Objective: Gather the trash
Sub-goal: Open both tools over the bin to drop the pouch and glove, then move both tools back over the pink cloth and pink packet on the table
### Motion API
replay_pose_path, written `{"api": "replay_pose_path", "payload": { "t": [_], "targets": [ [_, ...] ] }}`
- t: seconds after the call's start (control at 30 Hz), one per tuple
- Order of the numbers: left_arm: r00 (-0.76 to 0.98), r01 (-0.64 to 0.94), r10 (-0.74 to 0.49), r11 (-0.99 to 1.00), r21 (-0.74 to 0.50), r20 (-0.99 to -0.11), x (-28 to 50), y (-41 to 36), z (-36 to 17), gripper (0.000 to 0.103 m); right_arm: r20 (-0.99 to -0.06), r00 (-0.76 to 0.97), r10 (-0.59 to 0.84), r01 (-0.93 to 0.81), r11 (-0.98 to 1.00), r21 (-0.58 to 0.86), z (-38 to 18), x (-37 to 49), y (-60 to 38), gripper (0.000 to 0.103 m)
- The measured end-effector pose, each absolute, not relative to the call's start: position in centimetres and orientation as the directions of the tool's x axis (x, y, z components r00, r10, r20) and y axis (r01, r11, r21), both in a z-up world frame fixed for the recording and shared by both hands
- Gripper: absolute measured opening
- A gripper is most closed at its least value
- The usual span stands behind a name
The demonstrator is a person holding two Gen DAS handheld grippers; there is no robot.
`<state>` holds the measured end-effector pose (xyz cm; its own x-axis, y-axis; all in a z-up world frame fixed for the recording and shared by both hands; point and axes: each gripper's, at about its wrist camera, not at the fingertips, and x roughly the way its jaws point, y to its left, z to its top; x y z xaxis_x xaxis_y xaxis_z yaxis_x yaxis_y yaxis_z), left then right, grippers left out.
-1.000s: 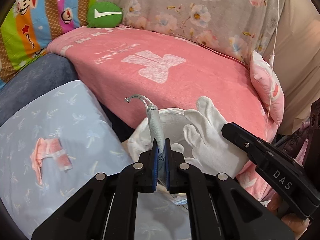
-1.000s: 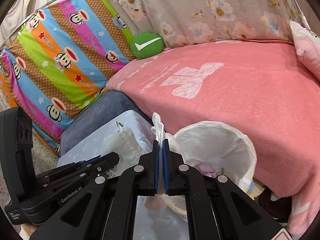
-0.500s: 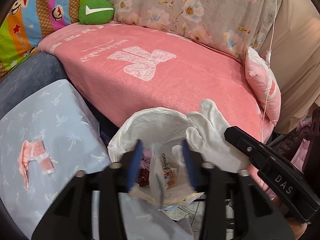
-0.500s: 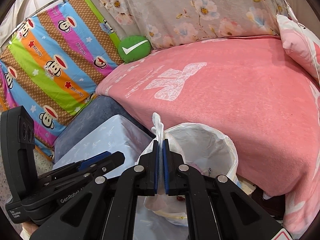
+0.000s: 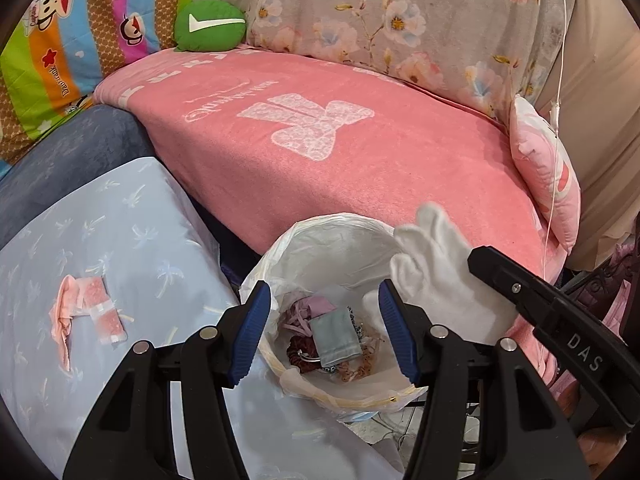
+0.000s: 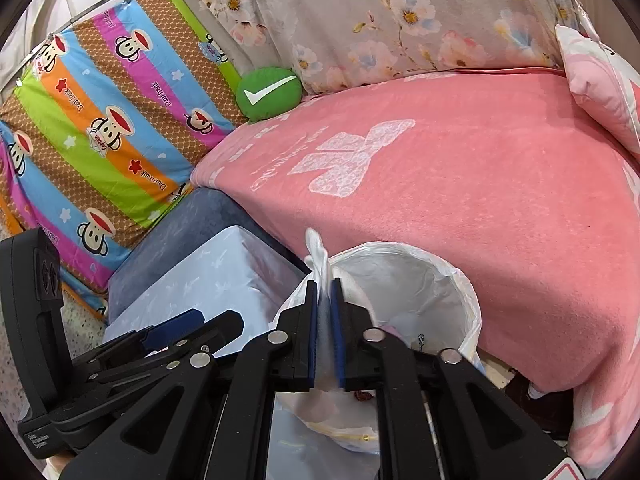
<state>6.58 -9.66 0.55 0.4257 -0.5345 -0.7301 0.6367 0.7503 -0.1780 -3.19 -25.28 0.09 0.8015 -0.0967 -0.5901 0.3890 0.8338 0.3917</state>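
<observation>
Left gripper (image 5: 324, 322) spread wide over the bin (image 5: 280, 256); right gripper (image 6: 324, 334) clamped on a white glove (image 6: 318, 252).

A grey pouch (image 5: 334, 336) lies in the bin straight beyond the left fingertips, among other trash. A pink wrapper (image 5: 86, 316) sits far left on the blue cover (image 5: 120, 220). The glove hangs at the bin's near rim.

"DAS" stands in white letters on the black gripper body (image 5: 576, 350) at the right of the left wrist view. The striped monkey sheet (image 6: 100, 132) carries "Paul Frank" in small script, repeated along its stripes, and "Captain" on the monkeys' caps. The pink blanket (image 5: 340, 152) bears white cursive lettering beside a bow, upside down and not legible. The green cushion (image 6: 269, 94) shows a white check mark.
</observation>
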Motion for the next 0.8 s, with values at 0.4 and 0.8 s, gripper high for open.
{"api": "replay_pose_path", "payload": {
  "t": [0.4, 0.8],
  "targets": [
    [0.433, 0.618, -0.523, 0.765, -0.181, -0.734, 6.7, -9.0, 0.2, 0.054, -0.594, 0.800, -0.084, 0.372, 0.846, 0.381, 0.1, -2.8, -24.3, 0.016],
    [0.443, 0.588, -0.514, 0.785, -0.195, -0.734, 7.1, -7.4, 0.0, 0.054, -0.605, 0.794, -0.058, 0.343, 0.864, 0.367, 0.1, -1.8, -22.6, 0.017]
  ]
}}
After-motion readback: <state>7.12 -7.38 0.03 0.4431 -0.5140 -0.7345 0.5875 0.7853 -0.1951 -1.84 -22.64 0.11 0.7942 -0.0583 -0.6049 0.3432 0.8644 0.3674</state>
